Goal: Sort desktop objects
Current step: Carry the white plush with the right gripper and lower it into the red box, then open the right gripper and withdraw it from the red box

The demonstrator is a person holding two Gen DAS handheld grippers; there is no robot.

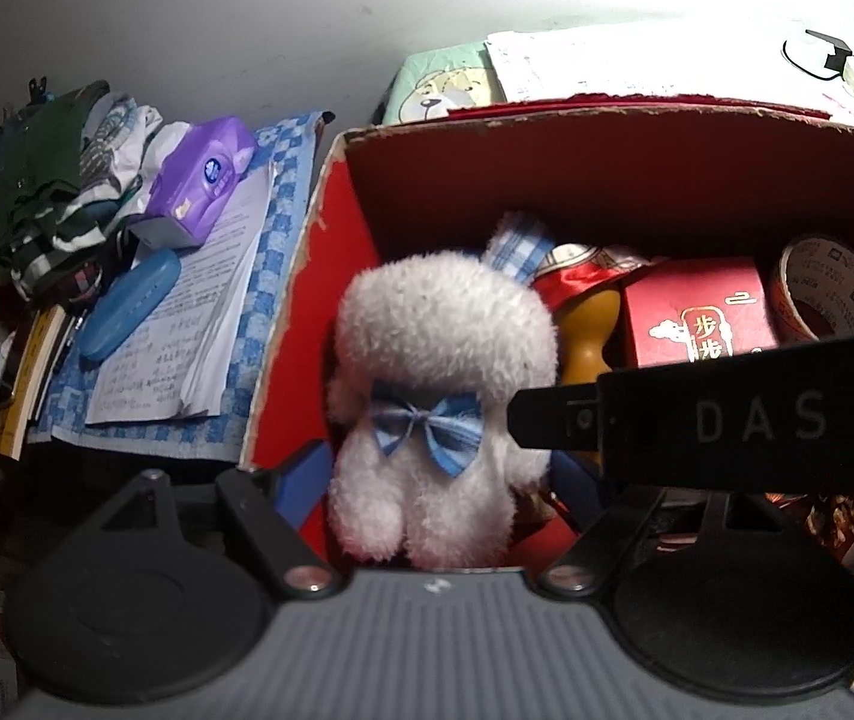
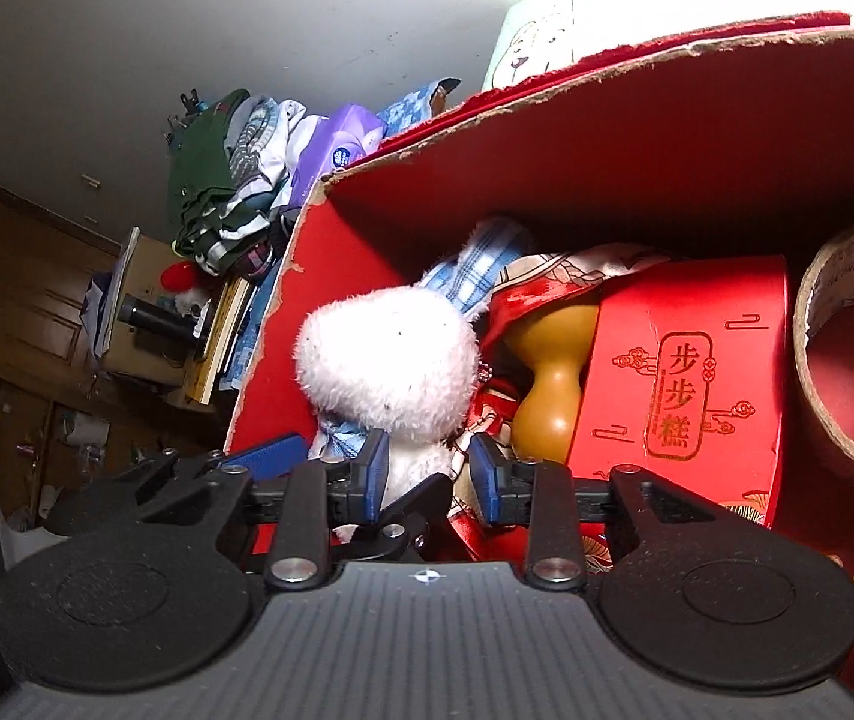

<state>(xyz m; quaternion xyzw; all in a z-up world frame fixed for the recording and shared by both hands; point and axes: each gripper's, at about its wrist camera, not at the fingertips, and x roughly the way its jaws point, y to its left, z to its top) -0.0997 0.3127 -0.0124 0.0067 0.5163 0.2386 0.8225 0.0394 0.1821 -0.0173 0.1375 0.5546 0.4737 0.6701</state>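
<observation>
Right, step in hand as I read it: get the plush (image 1: pixel 439 324) out of the box (image 1: pixel 607 138), or seat it there; I can't say which. It stands upright at the box's left end, bow tie facing me, with the gourd (image 2: pixel 547 372) just beside it. My right gripper (image 2: pixel 432 468) straddles its lower body. One pad (image 2: pixel 376 468) is on the fur and the other (image 2: pixel 487 468) sits against patterned red cloth, so I can't tell if it's truly clamped. My left gripper (image 1: pixel 436 480) is spread wide. Its one visible finger (image 1: pixel 301 480) is clear of the fur, next to the box's left wall. If lifting, I'd close the right jaws on body only, check that no cloth is caught, then pull straight up. Fur compresses, so I'd squeeze past first contact. I'd keep the left gripper clear; the two are crowded down there and the right one crosses the left camera's view. I'd also avoid knocking the gourd into the carton (image 2: pixel 685 372).
</observation>
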